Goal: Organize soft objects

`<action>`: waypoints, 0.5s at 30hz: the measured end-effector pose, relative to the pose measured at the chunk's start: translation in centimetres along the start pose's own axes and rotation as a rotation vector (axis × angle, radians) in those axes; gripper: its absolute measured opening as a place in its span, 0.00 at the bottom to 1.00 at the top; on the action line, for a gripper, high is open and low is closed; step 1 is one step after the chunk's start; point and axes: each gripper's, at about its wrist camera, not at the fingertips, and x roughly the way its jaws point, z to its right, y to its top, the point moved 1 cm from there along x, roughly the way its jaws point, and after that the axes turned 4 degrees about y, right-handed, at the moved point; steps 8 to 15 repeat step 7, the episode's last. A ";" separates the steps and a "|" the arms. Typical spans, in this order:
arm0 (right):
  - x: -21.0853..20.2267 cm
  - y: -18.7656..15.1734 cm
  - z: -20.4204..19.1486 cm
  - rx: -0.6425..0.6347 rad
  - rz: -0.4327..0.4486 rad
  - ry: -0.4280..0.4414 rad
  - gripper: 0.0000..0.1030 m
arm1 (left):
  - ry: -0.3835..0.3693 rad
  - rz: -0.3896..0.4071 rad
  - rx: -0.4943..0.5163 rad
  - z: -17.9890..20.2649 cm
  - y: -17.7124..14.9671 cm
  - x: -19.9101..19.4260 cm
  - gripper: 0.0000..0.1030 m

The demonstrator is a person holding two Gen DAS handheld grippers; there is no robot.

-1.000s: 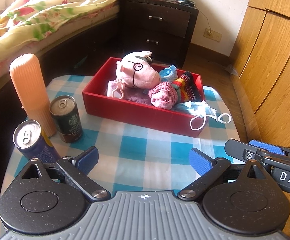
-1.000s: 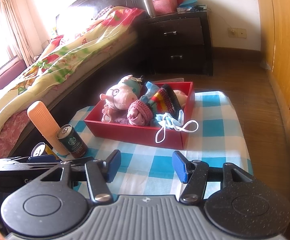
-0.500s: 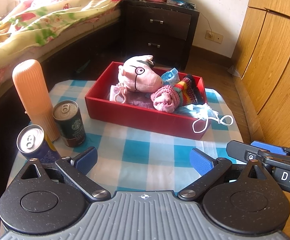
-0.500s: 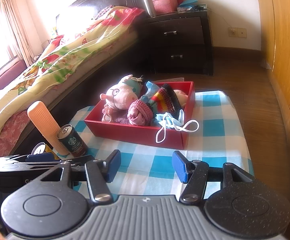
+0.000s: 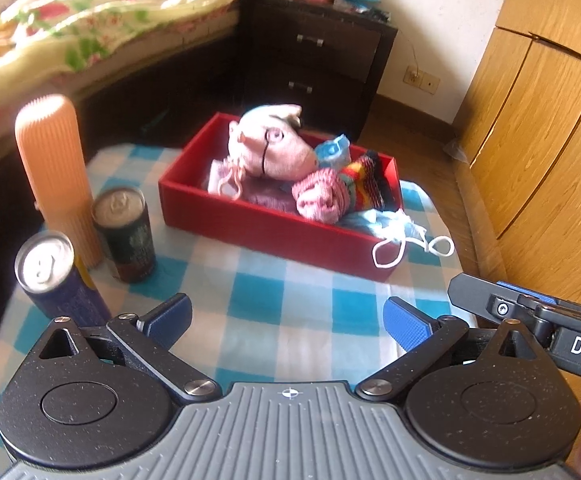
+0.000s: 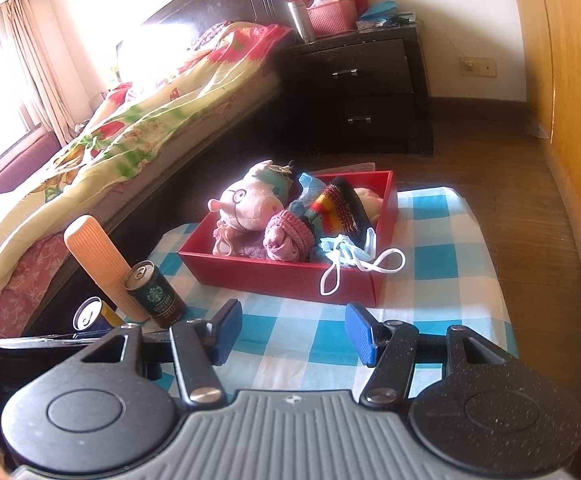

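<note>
- Box point(image 6: 286, 276) on far table holds my pig point(image 6: 246, 204), socks point(image 6: 290, 236), masks point(image 6: 346, 252).
- Cans point(image 6: 154, 300) sit near left.
- Both my grippers, left point(image 5: 286, 320) and right point(image 6: 292, 330), hang spread, empty.

A bare stretch of blue-and-white checked tablecloth point(image 6: 302, 336) lies open between the near edge and the shallow red rectangular box point(image 6: 274, 276), wide enough for a gripper to pass. On the left a tall ribbed peach plastic cylinder point(image 5: 56, 176), a dark green coffee can point(image 5: 124, 236) and a blue drink can point(image 5: 56, 276) stand close together, blocking that side. The box is heaped with soft toys and cloth, and white mask loops point(image 6: 360, 270) hang over its near right wall.
</note>
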 end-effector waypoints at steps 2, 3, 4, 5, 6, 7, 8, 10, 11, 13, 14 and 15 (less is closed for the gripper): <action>-0.1 0.1 0.0 0.004 0.003 0.002 0.34 | -0.002 0.007 -0.001 -0.1 0.0 -0.1 0.95; -0.1 0.1 0.0 0.005 0.003 0.003 0.34 | -0.007 0.006 -0.007 -0.1 0.0 0.0 0.95; -0.1 0.1 0.1 0.005 0.003 0.003 0.34 | -0.012 0.008 -0.013 -0.2 0.0 0.0 0.95; -0.1 0.1 0.1 0.005 0.004 0.003 0.34 | -0.012 0.016 -0.015 -0.3 -0.1 -0.1 0.95; -0.1 0.1 0.1 0.003 0.003 0.002 0.34 | -0.007 0.021 -0.012 -0.2 -0.1 -0.1 0.95; -0.1 0.1 0.0 0.000 0.000 0.000 0.34 | 0.008 0.030 -0.006 -0.2 0.0 -0.2 0.95; -0.1 0.1 0.0 0.000 0.000 0.000 0.34 | 0.008 0.030 -0.006 -0.2 0.0 -0.2 0.95; -0.1 0.1 0.0 0.000 0.000 0.000 0.34 | 0.008 0.030 -0.006 -0.2 0.0 -0.2 0.95; -0.1 0.1 0.0 0.000 0.000 0.000 0.34 | 0.008 0.030 -0.006 -0.2 0.0 -0.2 0.95; -0.1 0.1 0.0 0.000 0.000 0.000 0.34 | 0.008 0.030 -0.006 -0.2 0.0 -0.2 0.95; -0.1 0.1 0.0 0.000 0.000 0.000 0.34 | 0.008 0.030 -0.006 -0.2 0.0 -0.2 0.95; -0.1 0.1 0.0 0.000 0.000 0.000 0.34 | 0.008 0.030 -0.006 -0.2 0.0 -0.2 0.95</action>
